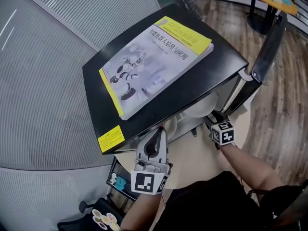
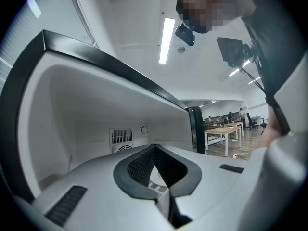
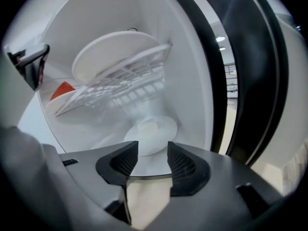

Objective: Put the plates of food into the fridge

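The small black fridge (image 1: pixel 94 83) stands open, its door (image 1: pixel 270 44) swung to the right. In the right gripper view a white plate with pale food (image 3: pixel 153 131) lies on the fridge floor, just beyond my right gripper (image 3: pixel 153 154), which is open and touches nothing. On the wire shelf (image 3: pixel 126 78) above rest a white plate (image 3: pixel 111 52) and, further left, a plate with orange food (image 3: pixel 61 90). My left gripper (image 2: pixel 154 149) points level into the white fridge interior, its pads meeting at the tips with nothing seen between them. From the head view both grippers, left (image 1: pixel 158 132) and right (image 1: pixel 212 117), sit at the fridge opening.
A yellow-edged book (image 1: pixel 156 57) lies on the fridge top. The fridge stands on a round beige table (image 1: pixel 192 154). A vent and dial (image 2: pixel 121 137) mark the fridge's back wall. Wooden floor and office desks (image 2: pixel 222 131) lie beyond the door.
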### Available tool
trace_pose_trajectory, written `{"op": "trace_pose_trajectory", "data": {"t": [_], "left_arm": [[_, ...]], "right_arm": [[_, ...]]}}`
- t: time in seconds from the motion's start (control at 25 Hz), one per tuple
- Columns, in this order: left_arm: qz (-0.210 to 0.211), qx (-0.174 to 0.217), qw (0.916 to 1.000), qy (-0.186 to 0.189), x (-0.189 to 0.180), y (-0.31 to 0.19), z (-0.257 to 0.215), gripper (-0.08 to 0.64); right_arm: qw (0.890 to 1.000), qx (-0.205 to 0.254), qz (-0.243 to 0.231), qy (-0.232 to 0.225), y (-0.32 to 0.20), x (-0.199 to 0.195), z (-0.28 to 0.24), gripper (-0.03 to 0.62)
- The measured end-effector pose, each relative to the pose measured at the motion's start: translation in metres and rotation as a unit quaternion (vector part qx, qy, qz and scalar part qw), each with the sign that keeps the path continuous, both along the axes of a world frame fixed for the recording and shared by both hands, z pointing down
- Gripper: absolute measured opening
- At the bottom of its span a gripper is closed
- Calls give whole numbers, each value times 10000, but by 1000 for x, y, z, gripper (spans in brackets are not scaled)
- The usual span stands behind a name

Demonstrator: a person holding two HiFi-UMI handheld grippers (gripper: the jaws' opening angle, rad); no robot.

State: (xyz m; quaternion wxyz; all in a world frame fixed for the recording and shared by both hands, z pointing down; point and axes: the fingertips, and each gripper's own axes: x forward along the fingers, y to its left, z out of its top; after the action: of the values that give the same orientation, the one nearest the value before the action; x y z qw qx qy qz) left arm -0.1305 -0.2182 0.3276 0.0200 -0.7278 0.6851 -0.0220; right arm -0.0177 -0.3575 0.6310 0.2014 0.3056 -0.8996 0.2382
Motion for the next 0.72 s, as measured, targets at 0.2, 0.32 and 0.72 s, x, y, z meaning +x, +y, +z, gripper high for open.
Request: {"op": "trace_pose_trajectory", "data": {"t": [0.2,0.32,0.72], "left_arm": [[4,47,9999,-89,4,10,-9,3],[-19,84,9999,-117,5,19,-12,3],[-249,-67,9996,-134,2,53,4,3]], "right_arm": [[9984,439,-347,-70,15,4,-23,190],[9974,513,-475,-201,23,11,-36,190],[9917,966,-761,-384,48,33,-96,189]]}}
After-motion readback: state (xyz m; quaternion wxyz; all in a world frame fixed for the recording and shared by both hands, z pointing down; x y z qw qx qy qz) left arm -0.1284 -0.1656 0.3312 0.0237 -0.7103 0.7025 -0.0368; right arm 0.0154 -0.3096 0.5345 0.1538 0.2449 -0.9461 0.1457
